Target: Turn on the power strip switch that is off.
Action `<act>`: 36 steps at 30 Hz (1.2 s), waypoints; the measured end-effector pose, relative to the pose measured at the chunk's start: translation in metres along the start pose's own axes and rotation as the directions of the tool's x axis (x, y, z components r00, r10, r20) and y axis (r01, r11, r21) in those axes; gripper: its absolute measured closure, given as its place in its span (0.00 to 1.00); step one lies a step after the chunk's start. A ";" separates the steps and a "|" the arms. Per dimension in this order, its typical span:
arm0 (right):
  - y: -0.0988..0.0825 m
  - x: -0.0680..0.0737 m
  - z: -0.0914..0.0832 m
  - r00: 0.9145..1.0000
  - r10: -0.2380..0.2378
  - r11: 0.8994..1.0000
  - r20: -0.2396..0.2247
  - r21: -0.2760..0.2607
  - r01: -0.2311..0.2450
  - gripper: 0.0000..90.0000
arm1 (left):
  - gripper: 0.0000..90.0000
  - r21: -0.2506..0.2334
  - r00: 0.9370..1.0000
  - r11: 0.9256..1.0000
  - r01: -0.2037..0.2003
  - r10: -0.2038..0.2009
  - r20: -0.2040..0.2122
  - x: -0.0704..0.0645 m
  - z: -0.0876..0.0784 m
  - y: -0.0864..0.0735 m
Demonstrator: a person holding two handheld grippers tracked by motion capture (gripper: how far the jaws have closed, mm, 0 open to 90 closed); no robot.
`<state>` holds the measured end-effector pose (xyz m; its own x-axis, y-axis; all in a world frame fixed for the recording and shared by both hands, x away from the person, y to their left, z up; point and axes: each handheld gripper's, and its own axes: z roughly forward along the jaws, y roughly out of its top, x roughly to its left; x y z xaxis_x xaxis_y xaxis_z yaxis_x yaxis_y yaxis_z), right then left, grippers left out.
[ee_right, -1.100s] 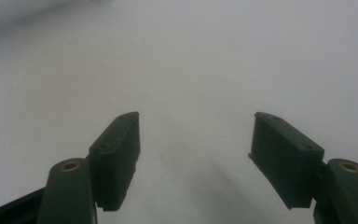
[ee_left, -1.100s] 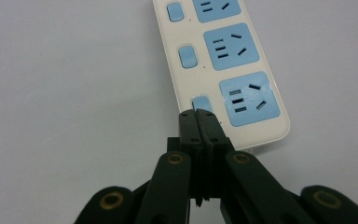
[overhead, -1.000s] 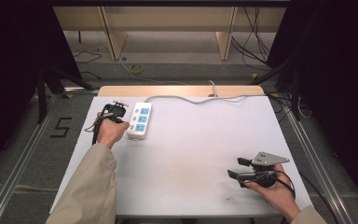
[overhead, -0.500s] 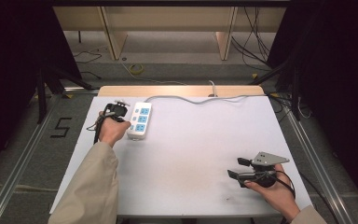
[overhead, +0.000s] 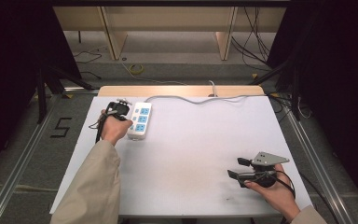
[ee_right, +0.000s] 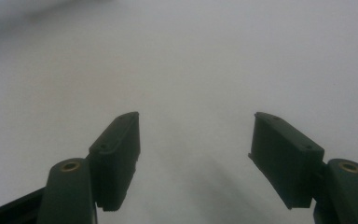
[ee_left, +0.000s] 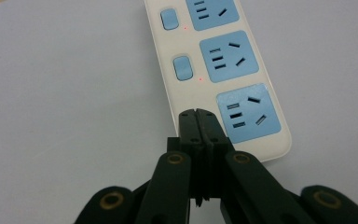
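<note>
Glossy white plastic with matt blue faces is being shown by the strip (ee_left: 223,70). Matt black plastic and brass-like rivets are being shown by the left gripper (ee_left: 199,122), above a smooth matt table (ee_left: 65,93).

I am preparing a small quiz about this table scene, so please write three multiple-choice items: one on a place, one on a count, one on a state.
1. Where does the power strip lie on the table?
A. near the far left corner
B. in the middle
C. at the near right edge

2. How many blue socket panels show on the strip in the left gripper view?
A. one
B. three
C. five

3. How do the jaws of the left gripper stand?
A. wide apart
B. closed on a plug
C. shut together with nothing between them

Answers:
1. A, as the high view shows the strip by the left hand at the far left.
2. B, since three panels lie in a row.
3. C, as both tips meet over the strip's near end.
</note>
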<state>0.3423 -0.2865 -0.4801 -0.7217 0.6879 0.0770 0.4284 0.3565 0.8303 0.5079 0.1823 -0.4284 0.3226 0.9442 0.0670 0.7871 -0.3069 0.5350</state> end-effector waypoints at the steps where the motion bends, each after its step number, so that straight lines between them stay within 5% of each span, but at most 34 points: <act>1: 0.000 0.000 0.000 1.000 -0.001 1.000 0.000 0.000 0.001 0.37 | 1.00 -0.002 1.000 1.000 -0.001 0.001 -0.001 0.000 0.000 0.000; 36: 0.000 -0.001 0.000 1.000 -0.001 1.000 -0.003 -0.001 0.001 0.37 | 1.00 0.009 1.000 1.000 0.006 -0.006 -0.007 -0.004 0.014 0.003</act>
<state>0.3426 -0.2869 -0.4803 -0.7236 0.6858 0.0775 0.4272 0.3569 0.8307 0.5163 0.1758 -0.4387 0.3140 0.9469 0.0695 0.7937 -0.3020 0.5280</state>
